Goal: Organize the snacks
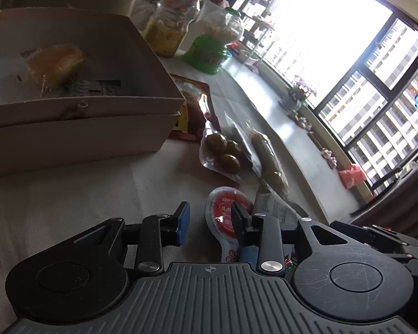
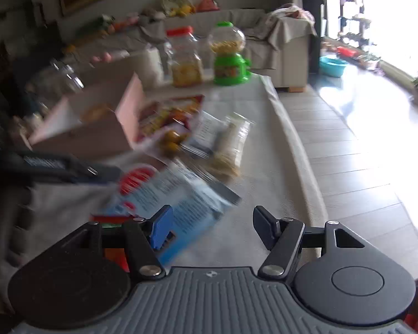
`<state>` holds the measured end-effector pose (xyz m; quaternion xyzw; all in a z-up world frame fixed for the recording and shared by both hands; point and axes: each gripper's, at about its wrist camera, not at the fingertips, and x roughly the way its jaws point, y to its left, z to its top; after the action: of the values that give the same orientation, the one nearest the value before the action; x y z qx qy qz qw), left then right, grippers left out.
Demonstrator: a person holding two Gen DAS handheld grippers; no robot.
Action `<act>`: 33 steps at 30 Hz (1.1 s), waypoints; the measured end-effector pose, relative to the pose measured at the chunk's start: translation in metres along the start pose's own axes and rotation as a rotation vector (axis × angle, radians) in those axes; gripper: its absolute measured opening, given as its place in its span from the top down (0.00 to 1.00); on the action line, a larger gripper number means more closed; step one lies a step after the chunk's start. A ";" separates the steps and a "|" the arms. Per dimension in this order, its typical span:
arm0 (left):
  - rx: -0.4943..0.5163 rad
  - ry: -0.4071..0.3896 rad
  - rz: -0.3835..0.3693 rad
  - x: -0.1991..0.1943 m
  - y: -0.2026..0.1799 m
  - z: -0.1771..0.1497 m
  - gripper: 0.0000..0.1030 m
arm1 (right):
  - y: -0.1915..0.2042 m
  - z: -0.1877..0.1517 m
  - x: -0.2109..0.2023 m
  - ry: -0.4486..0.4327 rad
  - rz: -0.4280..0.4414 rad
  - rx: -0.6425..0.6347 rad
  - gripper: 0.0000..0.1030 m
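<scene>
Snack packs lie on the white cloth table. In the left wrist view my left gripper (image 1: 210, 221) is open just above the table, with a red-lidded jelly cup (image 1: 228, 217) by its right finger. Beyond lie a clear pack of green plums (image 1: 223, 153), a sausage-like pack (image 1: 267, 161) and a red bag (image 1: 191, 111). A white box (image 1: 78, 128) holds a wrapped yellow bun (image 1: 55, 65). My right gripper (image 2: 211, 226) is open over a blue-and-white snack bag (image 2: 178, 203). The right wrist view is blurred by motion; the jelly cup (image 2: 136, 179) shows left of the bag.
A red-lidded jar (image 1: 172, 19) and a green candy dispenser (image 1: 214, 41) stand at the table's far end. The table's right edge (image 2: 301, 150) drops to a tiled floor. A sofa (image 2: 264, 36) stands behind. The left gripper body (image 2: 55, 164) reaches in from the left.
</scene>
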<state>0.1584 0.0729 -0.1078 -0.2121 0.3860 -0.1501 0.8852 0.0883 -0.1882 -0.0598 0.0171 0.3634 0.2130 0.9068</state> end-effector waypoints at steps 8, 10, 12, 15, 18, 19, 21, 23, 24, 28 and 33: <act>0.115 0.013 0.032 0.018 -0.016 0.004 0.66 | 0.013 0.000 0.010 0.143 0.218 0.046 0.26; 0.130 0.015 0.032 0.017 -0.018 0.003 0.66 | 0.027 -0.006 0.008 0.165 0.238 -0.004 0.19; 0.122 0.013 0.034 0.017 -0.017 0.003 0.65 | 0.053 -0.012 0.013 0.200 0.217 -0.126 0.19; 0.120 0.005 0.040 0.010 -0.016 -0.001 0.65 | 0.091 -0.027 0.019 0.178 0.070 -0.352 0.16; 0.122 -0.002 0.053 0.000 -0.013 -0.004 0.65 | 0.096 -0.027 0.015 0.119 -0.009 -0.416 0.16; 0.116 -0.004 0.050 -0.003 -0.011 -0.004 0.65 | 0.090 -0.024 0.015 0.105 -0.044 -0.400 0.16; 0.099 -0.006 0.037 -0.005 -0.009 -0.004 0.65 | 0.072 -0.018 0.016 0.090 -0.103 -0.339 0.16; 0.092 -0.001 0.021 -0.005 -0.010 -0.004 0.65 | 0.052 -0.012 0.017 0.085 -0.139 -0.260 0.16; 0.098 0.001 0.015 -0.003 -0.012 -0.004 0.65 | 0.044 -0.011 0.018 0.083 -0.152 -0.230 0.16; 0.195 0.012 0.028 0.007 -0.032 -0.005 0.64 | 0.012 -0.008 0.019 0.081 -0.109 -0.054 0.16; 0.457 0.019 0.113 0.013 -0.065 -0.019 0.59 | -0.014 -0.011 0.006 0.029 -0.047 0.097 0.16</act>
<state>0.1461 0.0062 -0.0957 0.0171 0.3616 -0.1857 0.9135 0.0903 -0.2000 -0.0744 0.0494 0.3868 0.1741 0.9042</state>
